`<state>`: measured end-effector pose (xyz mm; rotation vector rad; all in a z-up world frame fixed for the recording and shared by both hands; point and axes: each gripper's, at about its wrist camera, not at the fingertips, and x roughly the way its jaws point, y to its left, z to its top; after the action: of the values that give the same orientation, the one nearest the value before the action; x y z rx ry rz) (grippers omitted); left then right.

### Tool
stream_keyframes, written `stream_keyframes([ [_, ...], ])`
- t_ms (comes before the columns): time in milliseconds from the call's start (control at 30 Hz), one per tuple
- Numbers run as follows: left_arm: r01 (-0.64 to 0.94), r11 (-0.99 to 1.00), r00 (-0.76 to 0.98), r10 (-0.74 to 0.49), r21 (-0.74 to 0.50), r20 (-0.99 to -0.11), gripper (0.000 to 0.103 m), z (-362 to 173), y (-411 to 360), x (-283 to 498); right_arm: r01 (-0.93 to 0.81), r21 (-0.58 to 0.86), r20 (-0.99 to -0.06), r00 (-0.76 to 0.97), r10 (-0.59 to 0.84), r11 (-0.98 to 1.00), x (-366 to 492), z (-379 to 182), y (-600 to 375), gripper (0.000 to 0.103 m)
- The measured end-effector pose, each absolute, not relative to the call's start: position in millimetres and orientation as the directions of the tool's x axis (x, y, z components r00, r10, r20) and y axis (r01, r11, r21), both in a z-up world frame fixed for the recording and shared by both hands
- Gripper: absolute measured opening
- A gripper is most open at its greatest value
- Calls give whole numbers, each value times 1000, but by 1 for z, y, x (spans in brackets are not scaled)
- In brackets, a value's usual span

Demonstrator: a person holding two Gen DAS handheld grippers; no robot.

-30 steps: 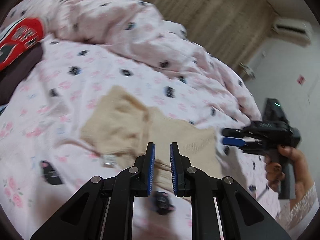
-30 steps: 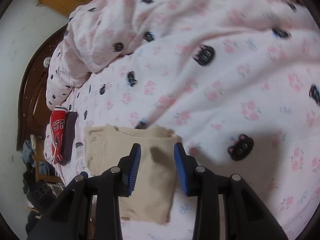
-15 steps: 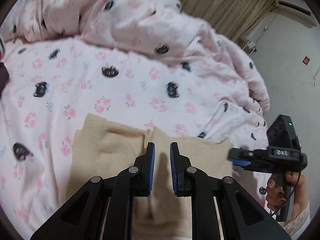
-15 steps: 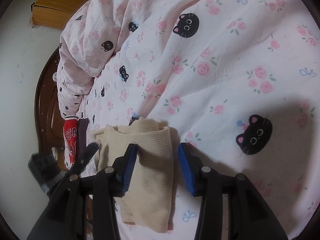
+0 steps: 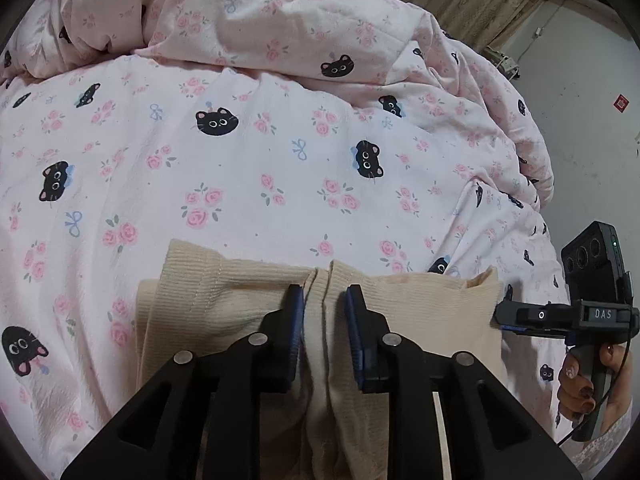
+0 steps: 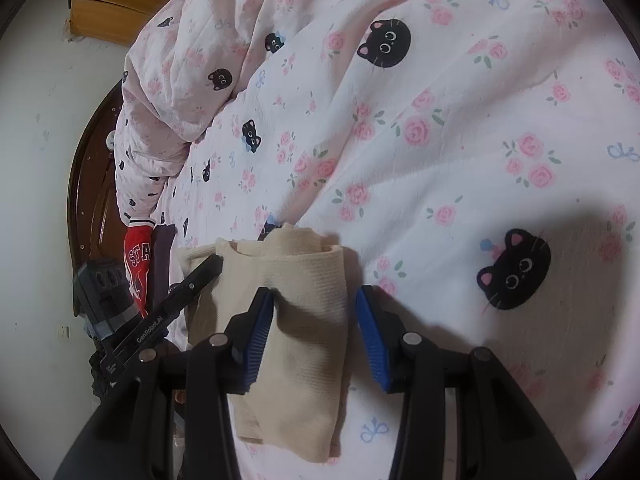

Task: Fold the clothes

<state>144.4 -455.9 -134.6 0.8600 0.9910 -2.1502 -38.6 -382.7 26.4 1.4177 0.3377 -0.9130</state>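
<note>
Readable text: "DAS" in white on the side of the right gripper [image 5: 505, 317] as seen from the left wrist camera; "GenRobot.AI" printed along the left gripper [image 6: 208, 266] arm in the right wrist view. Red garment [image 6: 138, 264] at the far edge of the bed shows white letters "STA", the rest folded out of sight. Dark purple-grey garment [image 6: 163, 258] lies just beside it, touching.

Task item: beige ribbed knit garment [image 5: 420, 308], partly folded, lying flat on the pink bedsheet [image 5: 248, 168] (black cat faces, roses, blue bows). A vertical ridge of fabric runs up its middle.

Left gripper [image 5: 325, 300]: jaws opening, narrow gap, the fabric ridge sits between the blue pads. Pads look just off the cloth, not pressing.

Right gripper [image 6: 316, 300]: jaws spread, straddling the garment's folded end [image 6: 304, 280]. The left pad touches or nearly touches the fabric, the right pad stands clear of it over the sheet. No pinch.

A hand [image 5: 580, 384] with dark nail polish grips the right gripper's handle; a lace-patterned sleeve [image 5: 604, 440] sits at the wrist.

Containers: a brown cardboard box [image 6: 120, 4] against the wall beyond the bed, contents not visible.

Bunched duvet [image 5: 280, 20] in the same print is piled at the far side. Dark wooden headboard [image 6: 90, 184] is at the bed's left edge in the right wrist view.
</note>
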Motion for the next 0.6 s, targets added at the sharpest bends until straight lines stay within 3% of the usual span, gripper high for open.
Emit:
stream_keyframes([
  [233,726,-558,-607,-245,-402,-756,18,-132,-457,137,707,699,-695,636,-335,-107,-39,24,-382,45],
  [333,716,-578,-618,-260,-393,-742,6,-128,-452,137,706,700,-694,637,-335,-108,-39,24,-382,45],
  [600,716,-577,-642,-321,-394,-696,4,-112,-447,151,698,708,-687,642,-340,-111,-40,23,-380,45],
])
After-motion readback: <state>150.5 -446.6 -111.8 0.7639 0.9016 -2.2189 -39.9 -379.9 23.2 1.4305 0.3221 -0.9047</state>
